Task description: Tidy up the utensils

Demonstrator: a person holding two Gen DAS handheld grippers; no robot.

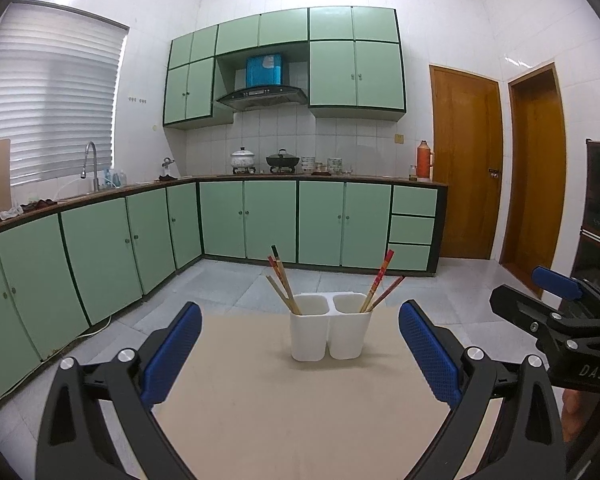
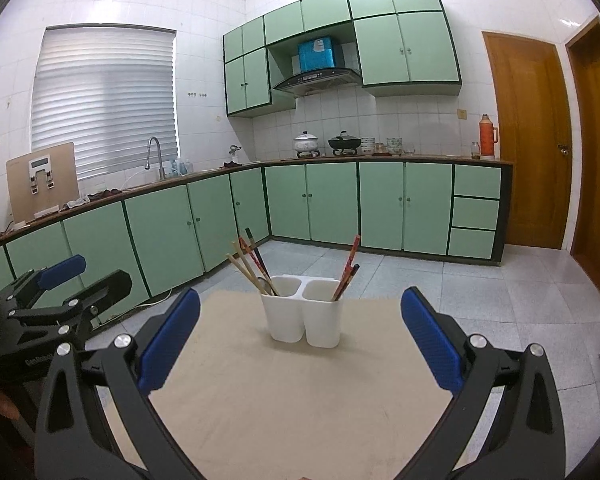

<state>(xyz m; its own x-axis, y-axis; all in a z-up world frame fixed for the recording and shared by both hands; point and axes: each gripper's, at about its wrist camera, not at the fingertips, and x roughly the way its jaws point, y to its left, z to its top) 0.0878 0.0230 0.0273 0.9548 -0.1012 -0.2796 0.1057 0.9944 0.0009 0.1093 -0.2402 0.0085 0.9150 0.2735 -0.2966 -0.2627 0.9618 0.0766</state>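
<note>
Both grippers — left gripper (image 1: 300, 354), right gripper (image 2: 300, 340) — hover level, short of the white holder (image 1: 330, 330), jaws wide apart, empty.

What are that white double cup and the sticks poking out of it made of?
The white holder looks like moulded plastic: smooth, matte, with rounded seamless corners, though glazed ceramic can't be ruled out. The pale chopsticks in its left cup look like bare wood or bamboo, tan and unpolished. The red chopsticks in the right cup seem lacquered or painted; what lies beneath is unclear.

Only "DAS" reads clearly, in white letters on the right claw (image 1: 556, 300) body; other print is illegible.
</note>
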